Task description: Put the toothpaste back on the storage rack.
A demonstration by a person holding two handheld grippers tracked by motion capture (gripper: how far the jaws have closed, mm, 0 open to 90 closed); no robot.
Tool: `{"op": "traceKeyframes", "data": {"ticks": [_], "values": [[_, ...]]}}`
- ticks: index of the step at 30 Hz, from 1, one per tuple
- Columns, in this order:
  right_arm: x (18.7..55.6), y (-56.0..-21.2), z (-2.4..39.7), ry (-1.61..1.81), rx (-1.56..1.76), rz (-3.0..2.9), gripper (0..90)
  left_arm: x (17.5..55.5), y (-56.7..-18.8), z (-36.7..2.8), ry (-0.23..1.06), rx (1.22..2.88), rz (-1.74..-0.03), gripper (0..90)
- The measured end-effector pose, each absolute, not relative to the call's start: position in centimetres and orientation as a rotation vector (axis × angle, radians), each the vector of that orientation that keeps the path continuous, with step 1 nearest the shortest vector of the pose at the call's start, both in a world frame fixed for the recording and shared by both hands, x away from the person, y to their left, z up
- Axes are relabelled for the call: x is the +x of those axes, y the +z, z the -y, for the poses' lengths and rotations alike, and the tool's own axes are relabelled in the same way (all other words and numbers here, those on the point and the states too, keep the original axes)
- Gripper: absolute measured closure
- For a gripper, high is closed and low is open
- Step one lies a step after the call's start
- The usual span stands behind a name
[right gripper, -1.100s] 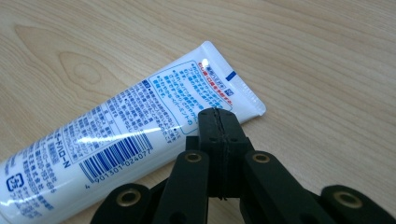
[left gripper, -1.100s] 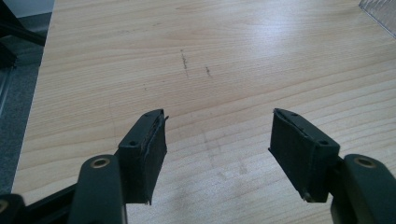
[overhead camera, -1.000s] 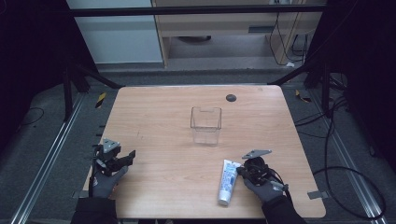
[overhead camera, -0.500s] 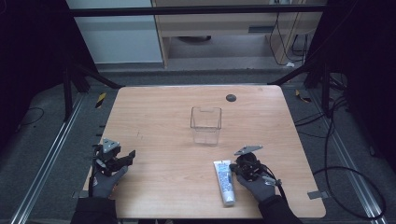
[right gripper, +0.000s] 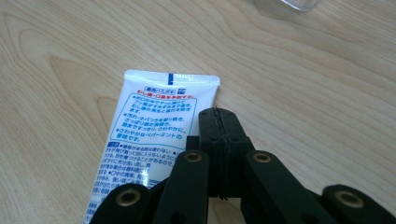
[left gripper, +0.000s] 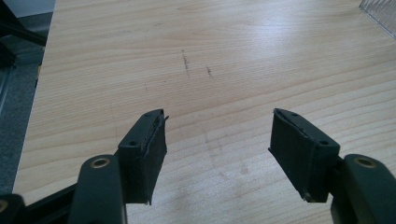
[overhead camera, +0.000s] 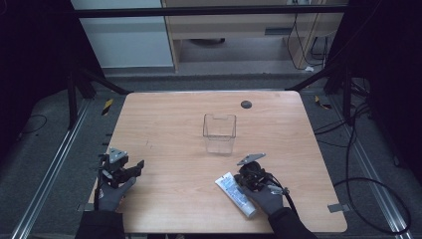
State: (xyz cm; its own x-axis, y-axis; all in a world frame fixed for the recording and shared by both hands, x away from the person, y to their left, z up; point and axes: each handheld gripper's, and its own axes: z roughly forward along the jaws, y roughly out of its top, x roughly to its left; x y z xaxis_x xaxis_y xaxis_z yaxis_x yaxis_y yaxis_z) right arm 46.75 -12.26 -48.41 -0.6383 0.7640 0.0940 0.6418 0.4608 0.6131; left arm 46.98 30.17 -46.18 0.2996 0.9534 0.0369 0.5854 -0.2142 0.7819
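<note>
**Right jaws pressed together beside the tube, left jaws spread wide**

The jaws of the right gripper (right gripper: 218, 116) were pressed flat against each other with nothing between them, their tips lying just over the right edge of the tube (right gripper: 154, 135). In the right gripper view the tube's flat crimped end pointed away from the camera, a blue mark at its centre and blocks of red and blue print on the white body below. Whether the jaws touched the tube could not be told.

The jaws of the left gripper (left gripper: 219, 140) stood wide apart over bare wood, holding nothing. A few dark scuffs marked the table (left gripper: 196, 60) ahead of them.

In the high view the right gripper (overhead camera: 247, 172) sat near the table's near edge, right of centre, with a gloved hand (overhead camera: 263, 196) behind it. The tube (overhead camera: 236, 194) lay flat on the table (overhead camera: 164, 124) just to the left of that gripper, slanting from far-left to near-right. The left gripper (overhead camera: 130, 169) hung at the near left corner, held by the other gloved hand (overhead camera: 110, 191), well apart from the tube.

A clear box (overhead camera: 219, 133) stood upright at the table's middle, beyond the right gripper. A small dark disc (overhead camera: 246, 104) lay near the far edge.
</note>
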Motion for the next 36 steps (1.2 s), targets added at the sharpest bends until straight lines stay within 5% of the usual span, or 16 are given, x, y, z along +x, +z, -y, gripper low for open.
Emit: {"op": "traceKeyframes", "data": {"ticks": [15,22,36], "values": [[46.4,-45.8,13.7,0.977,1.201,-2.422,81.0,47.1,-46.2,-30.2,0.697,1.900,-1.367,34.1],[45.7,-43.3,14.3,0.963,1.195,-2.426,60.0,47.1,-46.2,-30.2,0.695,1.904,-1.365,33.7],[43.0,-41.5,13.2,0.910,1.167,-2.483,39.1,47.1,-46.2,-30.1,0.690,1.911,-1.360,33.4]]}}
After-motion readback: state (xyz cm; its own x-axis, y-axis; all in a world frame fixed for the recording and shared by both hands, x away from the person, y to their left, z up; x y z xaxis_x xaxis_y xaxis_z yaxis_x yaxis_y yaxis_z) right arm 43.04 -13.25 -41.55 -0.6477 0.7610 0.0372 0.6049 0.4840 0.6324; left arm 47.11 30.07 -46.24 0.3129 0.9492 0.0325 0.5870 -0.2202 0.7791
